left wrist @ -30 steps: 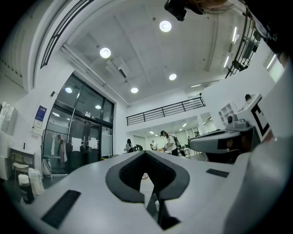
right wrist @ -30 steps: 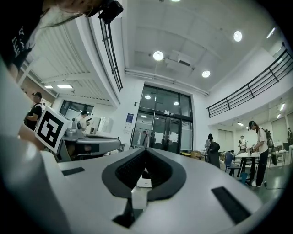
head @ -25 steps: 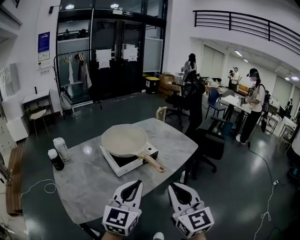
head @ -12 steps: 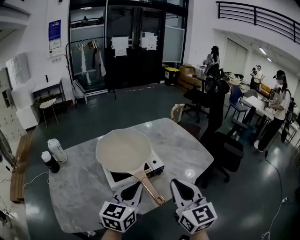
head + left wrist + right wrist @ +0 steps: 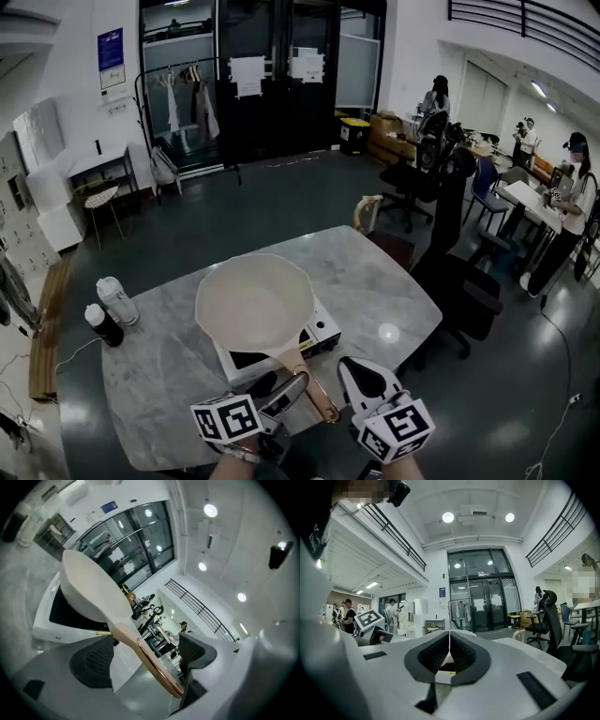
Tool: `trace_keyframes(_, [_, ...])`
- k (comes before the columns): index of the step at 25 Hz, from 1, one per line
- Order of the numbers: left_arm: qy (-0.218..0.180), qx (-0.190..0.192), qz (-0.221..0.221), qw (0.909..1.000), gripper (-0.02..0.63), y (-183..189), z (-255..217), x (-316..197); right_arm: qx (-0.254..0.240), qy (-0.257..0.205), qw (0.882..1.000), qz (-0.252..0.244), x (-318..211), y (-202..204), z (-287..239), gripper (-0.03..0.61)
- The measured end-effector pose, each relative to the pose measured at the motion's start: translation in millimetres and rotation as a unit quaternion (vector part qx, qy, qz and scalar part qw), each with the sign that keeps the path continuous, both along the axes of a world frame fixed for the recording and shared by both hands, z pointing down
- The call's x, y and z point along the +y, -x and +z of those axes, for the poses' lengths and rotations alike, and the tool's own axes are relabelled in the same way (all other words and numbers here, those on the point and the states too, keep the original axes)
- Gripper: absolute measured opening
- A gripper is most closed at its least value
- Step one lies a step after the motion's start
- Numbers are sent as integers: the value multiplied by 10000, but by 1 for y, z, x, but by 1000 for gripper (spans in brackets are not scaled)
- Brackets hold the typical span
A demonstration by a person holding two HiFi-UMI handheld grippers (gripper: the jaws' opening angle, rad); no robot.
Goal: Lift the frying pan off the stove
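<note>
A cream frying pan (image 5: 253, 305) sits on a white single-burner stove (image 5: 317, 334) on the marble table (image 5: 159, 375). Its copper handle (image 5: 317, 397) points toward me. My left gripper (image 5: 286, 396) is turned on its side at the handle's end, and its jaws are opening. In the left gripper view the handle (image 5: 150, 660) runs between the two pads (image 5: 93, 660) without either pressing on it, and the pan (image 5: 89, 588) rises ahead. My right gripper (image 5: 364, 377) hovers just right of the handle, shut and empty (image 5: 449, 654).
A white flask (image 5: 116, 300) and a dark bottle (image 5: 97, 324) stand at the table's left edge. A pale chair (image 5: 369, 212) is behind the table and a black office chair (image 5: 469, 295) to its right. People work at desks far right.
Both grippers have come closer to the stove. The left gripper has rolled onto its side and its jaws have spread around the pan handle. The pan has stayed put.
</note>
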State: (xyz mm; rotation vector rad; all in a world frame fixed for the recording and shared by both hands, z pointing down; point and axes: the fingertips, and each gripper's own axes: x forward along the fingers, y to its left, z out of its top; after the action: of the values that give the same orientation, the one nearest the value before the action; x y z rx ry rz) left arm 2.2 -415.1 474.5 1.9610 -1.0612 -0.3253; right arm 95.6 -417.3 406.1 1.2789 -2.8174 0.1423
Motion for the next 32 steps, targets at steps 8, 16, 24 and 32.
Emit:
trace_keyframes(8, [1027,2367,-212,9659,444,7,34,-30,51,3,9999,157,-12,-4,5,25])
trace_keyframes(16, [1219,3028,-92,9452,449,-2,42,-61,215,72,9992,330,-13,-12,13,25])
trace_keyframes(24, [1167,2822,270,9518,446,-27,46,-74,391,94,9984,404,-12,-12,18,25])
trace_keyframes(32, [1382,2751,106,9514,173,-23,57,-81,398,317,9982,313,-1,-14,35,25])
